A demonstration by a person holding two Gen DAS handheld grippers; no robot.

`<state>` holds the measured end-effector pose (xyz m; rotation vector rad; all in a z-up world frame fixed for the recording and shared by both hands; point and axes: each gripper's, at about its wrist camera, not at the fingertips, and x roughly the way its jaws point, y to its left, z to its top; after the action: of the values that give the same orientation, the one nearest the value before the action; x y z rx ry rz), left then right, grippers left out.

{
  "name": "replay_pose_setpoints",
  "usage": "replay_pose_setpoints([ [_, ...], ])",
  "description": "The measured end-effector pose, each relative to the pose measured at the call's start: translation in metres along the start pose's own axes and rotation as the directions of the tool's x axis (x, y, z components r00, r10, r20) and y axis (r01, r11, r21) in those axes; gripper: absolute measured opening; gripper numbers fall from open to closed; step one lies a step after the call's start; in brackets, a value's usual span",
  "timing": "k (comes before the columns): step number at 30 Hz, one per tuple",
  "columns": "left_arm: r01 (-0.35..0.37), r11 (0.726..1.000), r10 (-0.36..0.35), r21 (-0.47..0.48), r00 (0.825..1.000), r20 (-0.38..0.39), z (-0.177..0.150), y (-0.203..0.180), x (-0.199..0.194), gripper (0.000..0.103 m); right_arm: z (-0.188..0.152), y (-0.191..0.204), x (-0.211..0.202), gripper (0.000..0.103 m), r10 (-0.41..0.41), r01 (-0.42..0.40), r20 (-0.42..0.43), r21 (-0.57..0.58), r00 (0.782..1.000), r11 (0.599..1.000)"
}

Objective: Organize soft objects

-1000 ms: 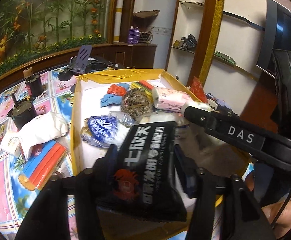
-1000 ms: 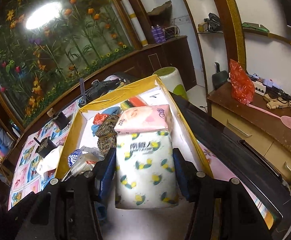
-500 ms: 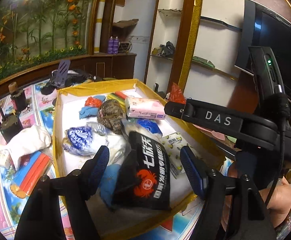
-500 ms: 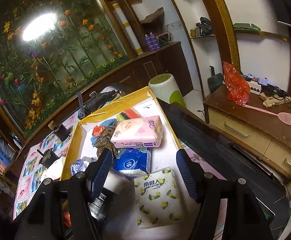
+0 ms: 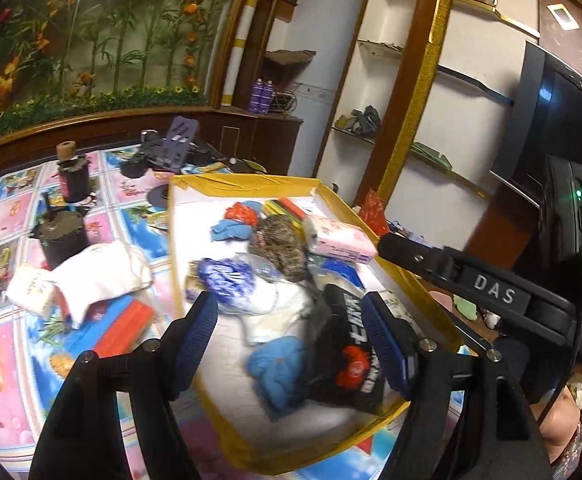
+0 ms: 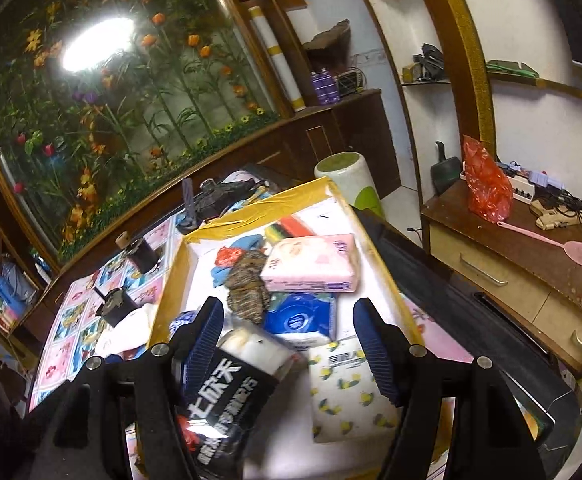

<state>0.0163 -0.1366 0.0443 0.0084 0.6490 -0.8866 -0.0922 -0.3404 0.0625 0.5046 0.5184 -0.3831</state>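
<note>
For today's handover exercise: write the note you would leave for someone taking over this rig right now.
Left gripper: open, empty, above the yellow-edged tray.
Right gripper: open, empty, over the tray's near end.
In the tray: black packet, lemon-print tissue pack, pink tissue pack, blue tissue pack, blue cloth.
Done: those soft items are boxed.
Left: white cloth and a small white pack lie on the table beside the tray; likely collect them next.

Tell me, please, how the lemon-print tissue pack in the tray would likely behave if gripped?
The lemon-print tissue pack would probably squash between pads: it looks like soft plastic-wrapped tissue. Likely light for its bulk. Its glossy wrap may slip, and lying flat in the tray it shouldn't roll.
</note>
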Motion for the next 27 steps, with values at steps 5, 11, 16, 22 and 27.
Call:
replay_pose_setpoints([
  [5, -0.068, 0.996, 0.069, -0.056, 0.998, 0.01, 0.003, 0.037, -0.016, 0.074, -0.006, 0.02, 0.003, 0.074, 0.021, -0.021, -0.02, -0.042, 1.0, 0.999],
  [11, -0.188, 0.969, 0.192, -0.163, 0.981, 0.01, 0.008, 0.1, -0.04, 0.074, -0.014, 0.055, 0.01, 0.074, 0.057, -0.062, -0.045, -0.11, 0.997, 0.992],
  [16, -0.303, 0.92, 0.308, -0.25, 0.951, -0.022, 0.009, 0.16, -0.055, 0.081, -0.024, 0.102, 0.022, 0.078, 0.127, -0.143, -0.089, -0.201, 0.988, 0.969],
  [22, -0.391, 0.85, 0.38, -0.352, 0.919, -0.102, 0.006, 0.215, -0.049, 0.081, -0.025, 0.148, 0.061, 0.08, 0.202, -0.234, -0.175, -0.193, 0.964, 0.953],
  [27, -0.379, 0.867, 0.357, -0.322, 0.925, -0.128, 0.004, 0.221, -0.034, 0.085, -0.024, 0.158, 0.085, 0.08, 0.214, -0.23, -0.123, -0.135, 0.969, 0.964],
])
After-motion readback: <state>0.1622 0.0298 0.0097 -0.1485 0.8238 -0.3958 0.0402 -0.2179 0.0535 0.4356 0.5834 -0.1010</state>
